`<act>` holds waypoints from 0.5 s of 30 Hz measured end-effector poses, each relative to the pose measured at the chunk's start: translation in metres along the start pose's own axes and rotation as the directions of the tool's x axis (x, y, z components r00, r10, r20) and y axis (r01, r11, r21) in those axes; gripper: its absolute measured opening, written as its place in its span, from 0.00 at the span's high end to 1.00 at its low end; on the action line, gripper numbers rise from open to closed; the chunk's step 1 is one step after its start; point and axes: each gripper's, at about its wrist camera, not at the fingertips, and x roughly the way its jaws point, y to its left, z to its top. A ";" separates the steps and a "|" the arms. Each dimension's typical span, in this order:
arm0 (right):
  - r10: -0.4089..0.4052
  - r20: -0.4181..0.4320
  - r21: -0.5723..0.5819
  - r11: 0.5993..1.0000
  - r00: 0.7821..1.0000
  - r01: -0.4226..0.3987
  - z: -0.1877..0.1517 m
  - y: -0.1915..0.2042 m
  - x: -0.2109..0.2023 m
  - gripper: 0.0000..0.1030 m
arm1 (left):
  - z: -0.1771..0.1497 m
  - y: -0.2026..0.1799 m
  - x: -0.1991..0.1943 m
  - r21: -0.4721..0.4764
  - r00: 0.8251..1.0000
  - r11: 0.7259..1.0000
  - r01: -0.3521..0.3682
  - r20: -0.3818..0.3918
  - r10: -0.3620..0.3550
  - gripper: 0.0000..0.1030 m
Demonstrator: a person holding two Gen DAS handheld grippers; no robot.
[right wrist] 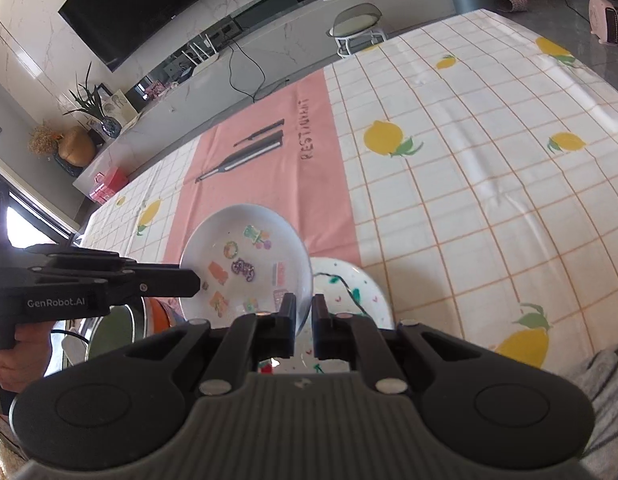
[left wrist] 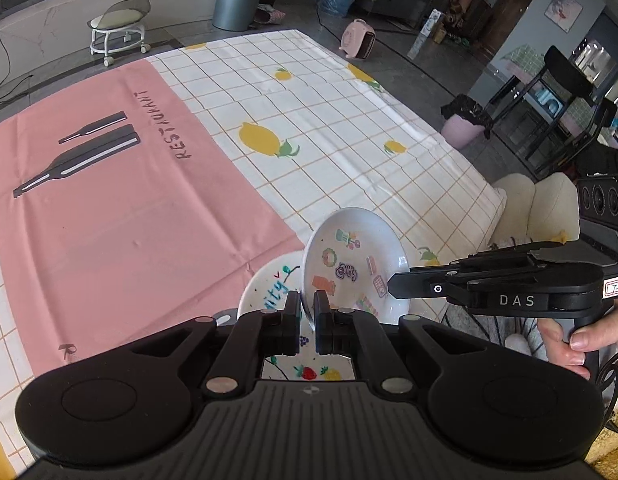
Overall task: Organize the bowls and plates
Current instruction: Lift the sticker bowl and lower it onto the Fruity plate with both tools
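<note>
We've got two white dishes here, both up off the tablecloth. The sticker plate [left wrist: 355,264] is a shallow round one with cartoon decals all over the inside: a donut ring, an orange figure, purple lettering, pink striped bits. It's tilted, with its inside turned toward us and its near rim [right wrist: 305,300] lowest. Right beside and partly behind it sits the speckled plate [left wrist: 269,284], white with tiny dots, a green vine, teal lettering and little fruit drawings (strawberry, grapes) near its lower edge. In the right wrist view that one [right wrist: 349,288] peeks out to the right of the sticker plate, overlapped by it.
</note>
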 end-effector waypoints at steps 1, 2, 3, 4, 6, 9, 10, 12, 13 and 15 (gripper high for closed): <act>-0.008 -0.013 0.009 1.000 1.000 0.008 -0.003 -0.004 0.001 0.94 | -0.001 -0.004 0.004 0.008 1.000 1.000 -0.008 -0.014 0.009 0.94; -0.015 -0.024 0.018 1.000 1.000 0.015 -0.004 -0.006 0.002 0.94 | -0.002 -0.006 0.008 0.014 1.000 1.000 -0.016 -0.026 0.016 0.94; -0.020 -0.036 0.020 1.000 0.999 0.021 -0.006 -0.008 0.003 0.94 | -0.003 -0.008 0.011 0.018 0.999 1.000 -0.021 -0.036 0.021 0.94; -0.024 -0.043 0.018 1.000 0.999 0.025 -0.008 -0.010 0.004 0.94 | -0.005 -0.009 0.014 0.023 0.998 0.999 -0.029 -0.049 0.030 0.94; -0.032 -0.055 0.000 0.999 0.998 0.032 -0.009 -0.010 0.004 0.94 | -0.007 -0.011 0.018 0.042 0.996 0.998 -0.044 -0.071 0.047 0.94; -0.033 -0.072 -0.027 0.999 0.997 0.031 -0.010 -0.010 0.005 0.94 | -0.010 -0.013 0.025 0.062 0.992 0.996 -0.058 -0.104 0.064 0.93; -0.036 -0.080 -0.036 0.999 0.996 0.033 -0.011 -0.010 0.006 0.94 | -0.012 -0.014 0.028 0.073 0.991 0.995 -0.062 -0.115 0.071 0.93; -0.044 -0.097 -0.053 0.998 0.994 0.039 -0.012 -0.011 0.010 0.94 | -0.014 -0.017 0.033 0.099 0.987 0.992 -0.074 -0.132 0.087 0.92; -0.047 -0.109 -0.059 0.997 0.993 0.041 -0.013 -0.011 0.012 0.94 | -0.014 -0.018 0.035 0.111 0.986 0.991 -0.080 -0.136 0.094 0.92; -0.053 -0.124 -0.058 0.997 0.991 0.046 -0.014 -0.013 0.016 0.94 | -0.016 -0.022 0.038 0.138 0.985 0.987 -0.087 -0.138 0.107 0.92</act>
